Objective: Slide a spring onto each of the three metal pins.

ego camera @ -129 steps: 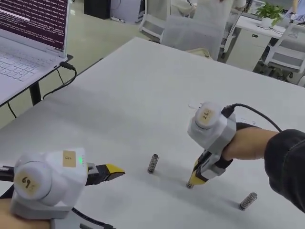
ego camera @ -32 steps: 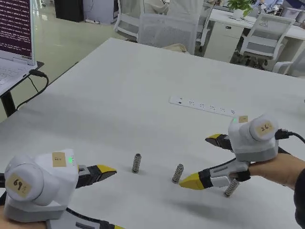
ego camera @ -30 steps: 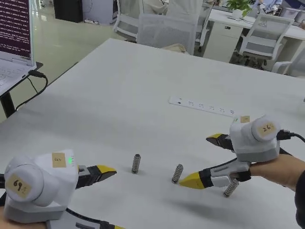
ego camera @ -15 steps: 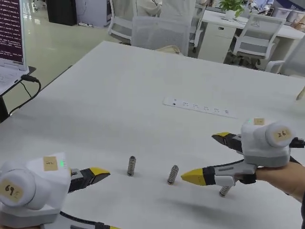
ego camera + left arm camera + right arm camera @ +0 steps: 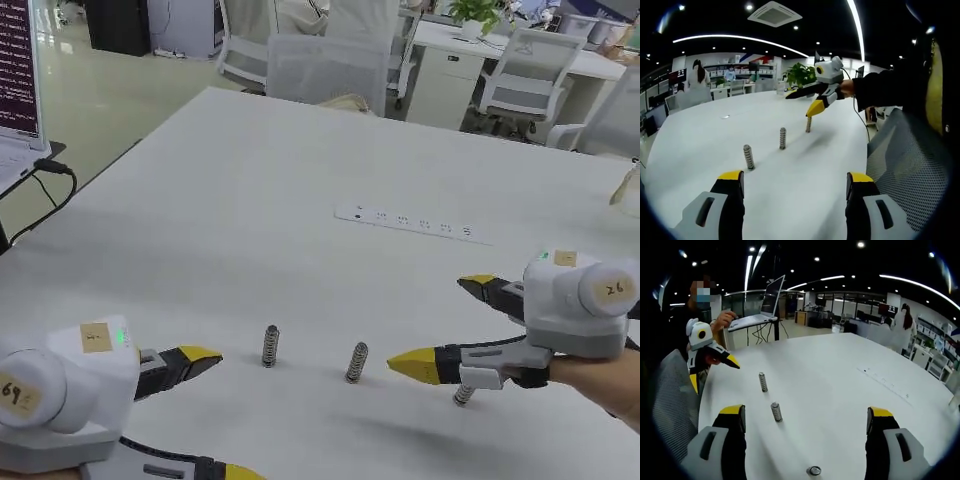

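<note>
Three springs stand upright in a row on the white table (image 5: 300,170): the left spring (image 5: 270,345), the middle spring (image 5: 356,362) and the right spring (image 5: 463,394), that last one half tucked beneath the right gripper (image 5: 440,322). Both sets of tongs are spread wide and carry nothing. The left gripper (image 5: 220,412) hangs at the near edge, well apart from the row. By the look of it each coil already sits on its pin, though the pins are hidden inside the coils.

Now the danger: the right gripper's lower yellow tip hovers near the middle spring and right over the last one. A careless sideways sweep could clip a coil, and on a tabletop this smooth a slim post would likely topple or skid. The springs are tight grey metal helices, narrow and tall, so easily tipped. The jaw tips are hard, pointed wedges, and a snag between turns could lift a spring clean off.
</note>
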Demonstrator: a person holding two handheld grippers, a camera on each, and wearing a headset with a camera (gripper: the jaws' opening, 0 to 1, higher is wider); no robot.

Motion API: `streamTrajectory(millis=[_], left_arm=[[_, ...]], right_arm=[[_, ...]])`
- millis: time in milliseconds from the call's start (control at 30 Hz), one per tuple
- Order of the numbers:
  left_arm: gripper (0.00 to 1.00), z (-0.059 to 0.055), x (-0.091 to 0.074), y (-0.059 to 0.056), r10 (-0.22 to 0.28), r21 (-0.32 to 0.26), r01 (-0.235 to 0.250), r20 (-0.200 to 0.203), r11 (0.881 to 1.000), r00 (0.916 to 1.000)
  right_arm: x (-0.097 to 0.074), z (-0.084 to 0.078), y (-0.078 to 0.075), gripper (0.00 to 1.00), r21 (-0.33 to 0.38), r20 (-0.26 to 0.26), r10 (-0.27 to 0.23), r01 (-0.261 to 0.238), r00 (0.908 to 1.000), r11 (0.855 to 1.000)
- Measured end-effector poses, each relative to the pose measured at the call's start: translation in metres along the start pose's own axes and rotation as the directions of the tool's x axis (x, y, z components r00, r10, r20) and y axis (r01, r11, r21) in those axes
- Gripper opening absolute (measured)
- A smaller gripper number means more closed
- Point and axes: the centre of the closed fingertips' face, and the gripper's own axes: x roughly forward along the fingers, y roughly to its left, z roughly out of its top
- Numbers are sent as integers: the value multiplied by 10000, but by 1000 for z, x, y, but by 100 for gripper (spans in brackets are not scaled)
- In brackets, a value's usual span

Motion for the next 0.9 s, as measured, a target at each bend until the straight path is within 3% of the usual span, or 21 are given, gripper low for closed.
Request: streamTrajectory(millis=[433,667,900], left_arm=[[82,4,1,4,66,-39,-66,63,10000,10000],[83,5,1,4,153,-118,-152,91,9998,9998],[83,6,0,3,212,-170,-210,108,9996,9997]], right_arm=[[-31,-1,-14,100,387,602,-777,754,9952,9964],[-43,-10,-10,100,488,653,-918,887,9936,9949],[-52,-22,2,100,500,571,-889,861,9944,9950]])
